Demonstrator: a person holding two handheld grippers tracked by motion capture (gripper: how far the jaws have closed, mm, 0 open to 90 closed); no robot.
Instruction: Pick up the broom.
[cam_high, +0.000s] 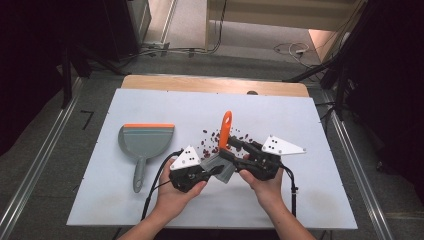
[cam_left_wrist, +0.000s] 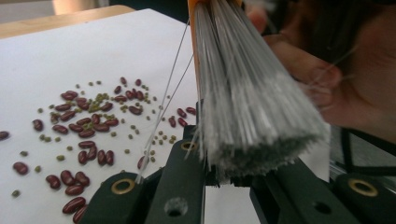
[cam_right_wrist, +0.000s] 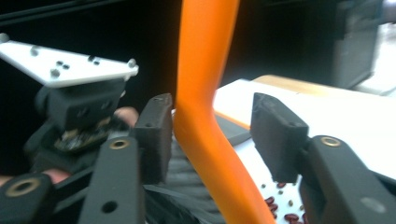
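Note:
A hand brush with an orange handle (cam_high: 226, 127) and grey bristles (cam_left_wrist: 243, 102) stands tilted over the white board, handle pointing away from me. My left gripper (cam_high: 210, 172) (cam_left_wrist: 233, 182) is shut on the bristle end. My right gripper (cam_high: 232, 145) (cam_right_wrist: 210, 135) has its jaws on either side of the orange handle (cam_right_wrist: 205, 70); the left pad is next to it and the right pad stands clearly apart, so it is open. Red beans and small green ones (cam_left_wrist: 84, 126) (cam_high: 212, 140) lie scattered on the board just beyond the brush.
A grey dustpan (cam_high: 145, 142) with an orange lip lies on the left of the white board (cam_high: 300, 125), handle toward me. The wooden table edge runs along the far side. In the right gripper view the left gripper (cam_right_wrist: 79, 112) shows close at the left.

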